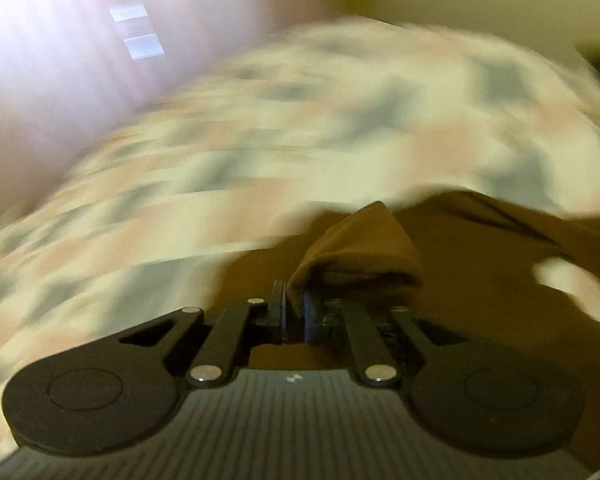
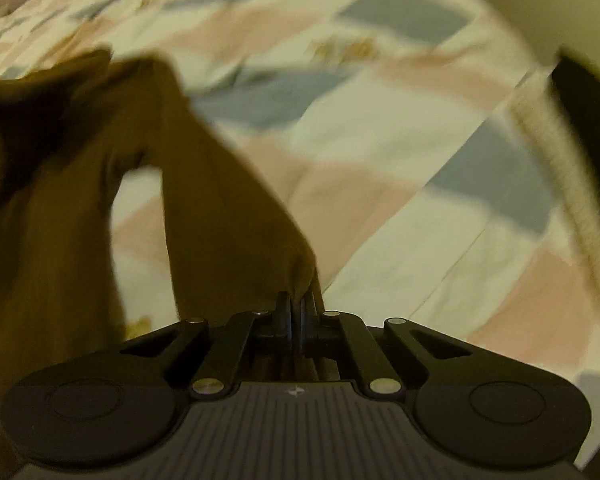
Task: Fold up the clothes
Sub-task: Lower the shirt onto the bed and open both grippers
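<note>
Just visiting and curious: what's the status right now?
Left gripper shut on brown garment. Right gripper shut on it too. Garment lifted over patterned bedspread. Nothing in the way; views blurred.

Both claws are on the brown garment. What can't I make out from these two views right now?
- Garment type: right view, blurred and cut off at the left edge.
- Garment's full shape: left view, only a pinched fold shows at the left claw.
- Bedspread pattern: left view, motion blur.
- Dark thing at the bed's edge: right view, blurred and cropped.
- Right claw: cloth covers its tips.
</note>
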Action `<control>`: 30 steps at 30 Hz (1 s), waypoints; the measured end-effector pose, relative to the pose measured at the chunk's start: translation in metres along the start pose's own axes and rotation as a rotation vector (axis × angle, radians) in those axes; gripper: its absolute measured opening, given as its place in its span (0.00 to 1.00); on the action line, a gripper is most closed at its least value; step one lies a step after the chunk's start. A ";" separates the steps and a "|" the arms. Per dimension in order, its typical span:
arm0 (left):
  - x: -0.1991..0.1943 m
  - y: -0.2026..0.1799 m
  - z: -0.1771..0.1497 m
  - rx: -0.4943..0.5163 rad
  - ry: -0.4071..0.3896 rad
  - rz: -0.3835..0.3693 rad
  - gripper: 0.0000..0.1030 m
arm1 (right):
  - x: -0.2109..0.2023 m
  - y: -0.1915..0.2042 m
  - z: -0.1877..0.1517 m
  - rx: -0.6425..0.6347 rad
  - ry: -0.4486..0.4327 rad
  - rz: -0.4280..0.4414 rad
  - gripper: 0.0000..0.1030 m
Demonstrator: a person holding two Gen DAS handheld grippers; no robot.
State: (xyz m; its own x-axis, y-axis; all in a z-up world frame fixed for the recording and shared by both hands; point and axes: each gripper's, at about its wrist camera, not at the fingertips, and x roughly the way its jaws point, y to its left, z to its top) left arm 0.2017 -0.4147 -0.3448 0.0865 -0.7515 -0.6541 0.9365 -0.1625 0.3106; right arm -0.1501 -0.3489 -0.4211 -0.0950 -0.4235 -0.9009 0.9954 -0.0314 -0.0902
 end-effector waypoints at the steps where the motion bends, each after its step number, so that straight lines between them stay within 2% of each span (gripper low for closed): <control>1: -0.012 0.046 -0.008 -0.063 0.012 0.089 0.07 | -0.011 -0.006 0.008 0.005 -0.039 -0.020 0.02; 3: -0.034 0.131 -0.030 -0.168 0.055 0.260 0.06 | -0.034 -0.021 0.032 0.005 -0.113 -0.037 0.01; 5: -0.047 0.205 -0.058 -0.232 0.118 0.391 0.05 | -0.051 -0.027 0.062 -0.036 -0.185 -0.063 0.01; 7: -0.048 0.267 -0.094 -0.305 0.201 0.489 0.06 | -0.055 -0.027 0.091 -0.070 -0.216 -0.082 0.02; 8: -0.042 0.288 -0.114 -0.338 0.258 0.507 0.10 | -0.050 -0.025 0.097 -0.076 -0.202 -0.094 0.03; 9: -0.034 0.304 -0.136 -0.371 0.324 0.522 0.15 | -0.043 -0.023 0.099 -0.077 -0.177 -0.108 0.08; 11: -0.020 0.316 -0.178 -0.413 0.464 0.543 0.15 | -0.030 -0.019 0.103 -0.079 -0.128 -0.136 0.44; 13: -0.016 0.311 -0.217 -0.401 0.578 0.525 0.19 | -0.016 -0.014 0.108 -0.080 -0.079 -0.163 0.48; 14: -0.020 0.302 -0.234 -0.396 0.606 0.513 0.20 | -0.009 -0.012 0.110 -0.081 -0.054 -0.177 0.51; 15: -0.027 0.293 -0.250 -0.407 0.625 0.496 0.19 | -0.013 -0.013 0.101 -0.056 -0.052 -0.159 0.54; 16: -0.037 0.279 -0.261 -0.420 0.628 0.443 0.19 | -0.022 -0.017 0.083 -0.012 -0.057 -0.118 0.63; 17: -0.049 0.263 -0.268 -0.435 0.622 0.366 0.17 | -0.033 -0.023 0.064 0.033 -0.053 -0.075 0.67; 18: -0.061 0.247 -0.275 -0.449 0.614 0.289 0.17 | -0.042 -0.028 0.041 0.088 -0.035 -0.023 0.67; 21: -0.108 0.175 -0.282 -0.414 0.563 -0.022 0.18 | -0.065 -0.038 -0.032 0.250 0.041 0.140 0.67; 23: -0.134 0.132 -0.285 -0.392 0.534 -0.194 0.22 | -0.073 -0.038 -0.081 0.334 0.108 0.236 0.67; 24: -0.140 0.116 -0.289 -0.396 0.527 -0.250 0.24 | -0.075 -0.037 -0.101 0.358 0.135 0.270 0.67; 26: -0.144 0.093 -0.298 -0.425 0.522 -0.323 0.28 | -0.075 -0.035 -0.134 0.397 0.176 0.320 0.66; 30: -0.131 0.089 -0.319 -0.584 0.522 -0.299 0.36 | -0.068 -0.040 -0.170 0.488 0.178 0.399 0.66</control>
State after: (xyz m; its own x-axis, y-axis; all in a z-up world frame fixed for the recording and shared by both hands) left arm 0.3822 -0.1264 -0.4515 -0.1819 -0.3135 -0.9320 0.9580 0.1571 -0.2399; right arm -0.1853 -0.1647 -0.4288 0.3240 -0.3329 -0.8856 0.8408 -0.3279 0.4308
